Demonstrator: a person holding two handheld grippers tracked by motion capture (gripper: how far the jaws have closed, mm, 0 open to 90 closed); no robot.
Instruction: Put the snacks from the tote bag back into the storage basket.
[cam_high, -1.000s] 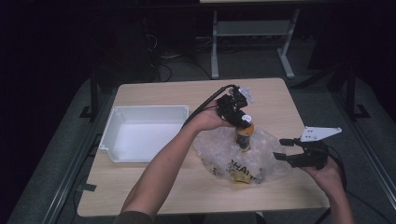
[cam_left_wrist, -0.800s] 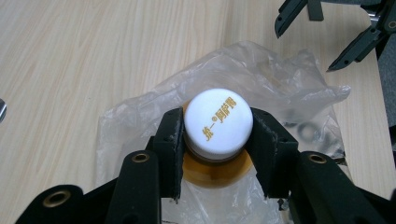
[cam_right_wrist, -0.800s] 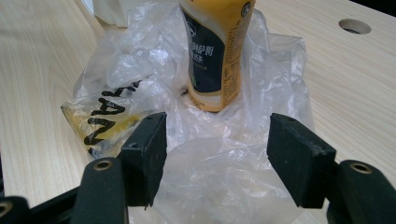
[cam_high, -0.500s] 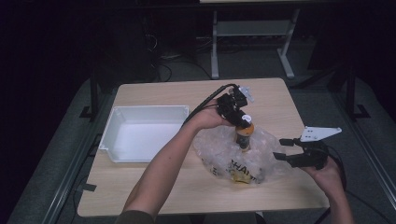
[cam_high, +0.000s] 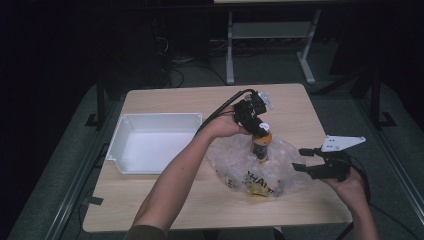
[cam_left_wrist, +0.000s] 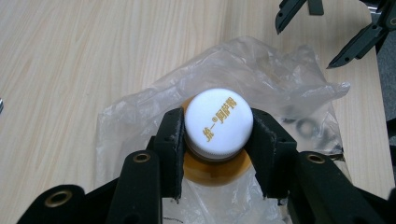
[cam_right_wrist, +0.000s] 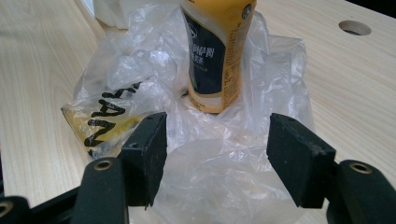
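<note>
An orange drink bottle (cam_high: 261, 146) with a dark label stands upright on a crumpled clear plastic bag (cam_high: 280, 165) at the table's middle right. My left gripper (cam_high: 262, 131) comes down from above, its pads (cam_left_wrist: 172, 135) shut on either side of the bottle's white cap (cam_left_wrist: 218, 116). The bag (cam_left_wrist: 261, 70) spreads out beneath it. My right gripper (cam_high: 298, 159) stands open at the bag's right edge, pointing left at the bottle (cam_right_wrist: 215, 51). Only loose bag film (cam_right_wrist: 219, 182) lies between its fingers (cam_right_wrist: 144, 149). The right gripper (cam_left_wrist: 306, 44) also shows in the left gripper view.
A white tray (cam_high: 155, 116) sits on the left half of the wooden table (cam_high: 200, 100). A yellow packet with black lettering (cam_right_wrist: 100, 121) lies inside the bag. A round hole (cam_right_wrist: 355, 27) is cut in the tabletop beyond the bottle. The floor around is dark.
</note>
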